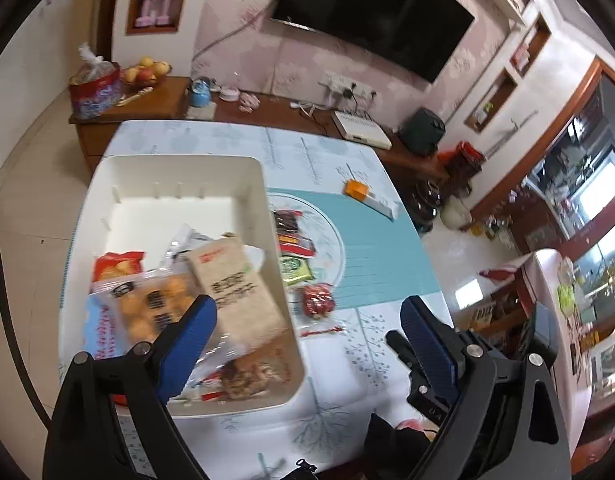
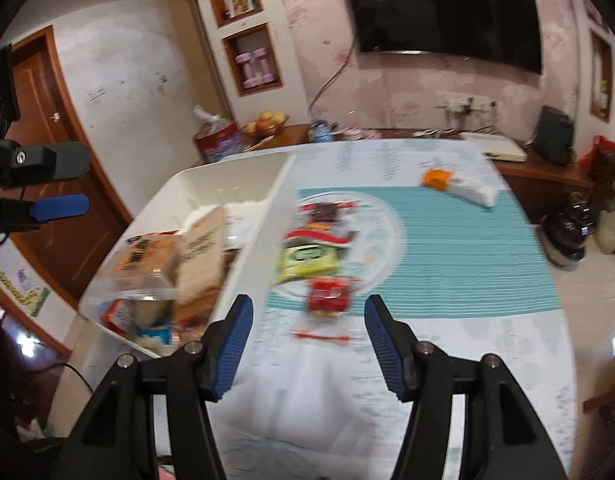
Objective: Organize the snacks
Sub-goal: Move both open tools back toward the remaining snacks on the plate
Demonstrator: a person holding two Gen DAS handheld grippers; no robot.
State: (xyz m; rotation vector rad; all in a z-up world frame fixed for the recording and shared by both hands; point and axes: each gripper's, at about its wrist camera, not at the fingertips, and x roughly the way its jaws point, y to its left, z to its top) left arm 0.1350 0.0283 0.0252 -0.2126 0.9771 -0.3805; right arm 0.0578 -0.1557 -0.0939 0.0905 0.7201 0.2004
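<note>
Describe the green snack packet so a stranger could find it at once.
Start at the white bin on the table, then look to the round glass plate beside it on the teal mat. The green packet lies on that plate nearest the bin, the only green wrapper among red and dark ones.

Snack packets fill the bin; a plate sits right of it

Both the left gripper and the right gripper angle downward, jaws spread apart and empty.
</note>
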